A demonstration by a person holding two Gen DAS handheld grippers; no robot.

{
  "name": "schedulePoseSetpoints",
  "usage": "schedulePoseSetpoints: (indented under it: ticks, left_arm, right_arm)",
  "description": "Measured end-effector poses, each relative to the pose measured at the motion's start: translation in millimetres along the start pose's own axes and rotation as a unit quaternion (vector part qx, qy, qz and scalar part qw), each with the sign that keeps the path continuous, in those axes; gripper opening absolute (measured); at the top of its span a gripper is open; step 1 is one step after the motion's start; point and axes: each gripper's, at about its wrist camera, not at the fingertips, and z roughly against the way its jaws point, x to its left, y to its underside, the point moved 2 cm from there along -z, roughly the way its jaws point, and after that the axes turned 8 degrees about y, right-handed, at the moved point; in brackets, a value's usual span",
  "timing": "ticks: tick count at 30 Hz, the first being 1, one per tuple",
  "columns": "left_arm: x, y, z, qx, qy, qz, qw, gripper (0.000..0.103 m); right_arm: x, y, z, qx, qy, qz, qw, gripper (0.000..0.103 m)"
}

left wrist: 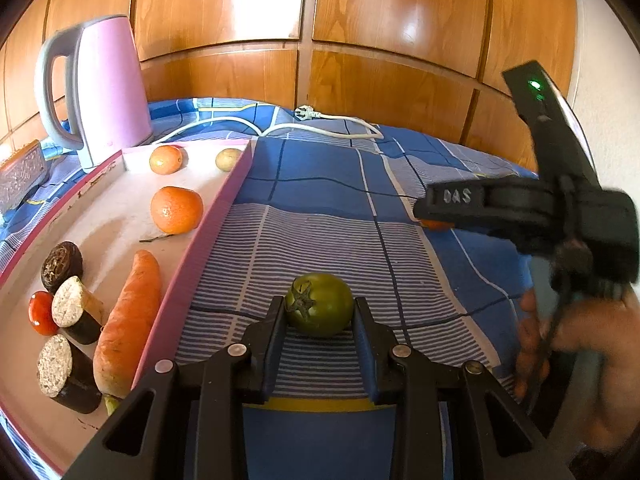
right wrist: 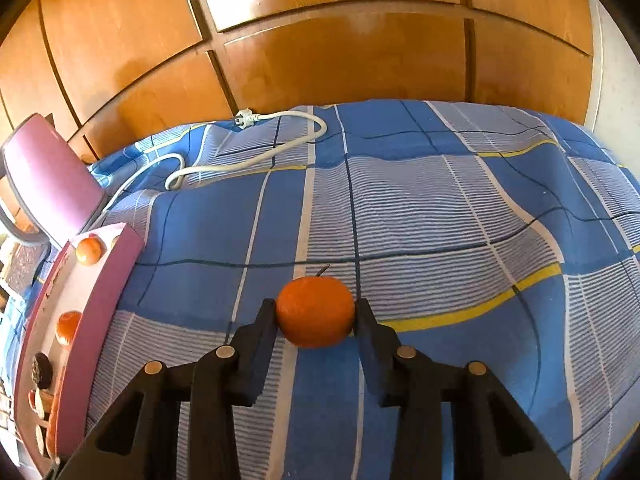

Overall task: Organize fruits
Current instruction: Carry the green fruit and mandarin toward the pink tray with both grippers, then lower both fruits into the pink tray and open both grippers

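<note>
Pinching a smooth green tomato (left wrist: 320, 304), left hand-held gripper (left wrist: 320, 312); right hand-held gripper (right wrist: 316, 316) clamping a dimpled round orange (right wrist: 315, 312).

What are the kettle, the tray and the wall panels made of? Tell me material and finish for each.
Kettle: looks like pink plastic, smooth and matte, with a grey moulded handle. Tray: probably painted wood or board, going by its thick pink rim and scuffed whitish floor; I can't be sure. Wall panels: wood or wood veneer, glossy varnish, with visible grain and bright window reflections.
</note>
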Motion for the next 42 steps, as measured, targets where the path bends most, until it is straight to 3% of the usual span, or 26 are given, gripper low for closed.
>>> schedulePoseSetpoints:
  ticks: [8, 18, 34, 42]
  left_arm:
    - [-4, -3, 15, -0.024, 0.002, -0.017, 0.9996, 0.033]
    - [8, -7, 43, -0.056, -0.001, 0.008, 0.9984, 0.033]
    - [56, -20, 91, -0.113, -0.038, 0.091, 0.9887, 0.033]
    - [101, -36, 109, -0.138, -0.084, 0.147, 0.9759, 0.033]
  right_arm:
    - [6, 27, 23, 0.011, -0.019, 0.016, 1.000, 0.038]
    - [23, 53, 50, 0.014, -0.037, 0.034, 0.999, 0.038]
    - [76, 66, 89, -0.014, -0.100, 0.068, 0.993, 0.038]
    - [107, 54, 92, -0.023, -0.132, 0.084, 0.987, 0.038]
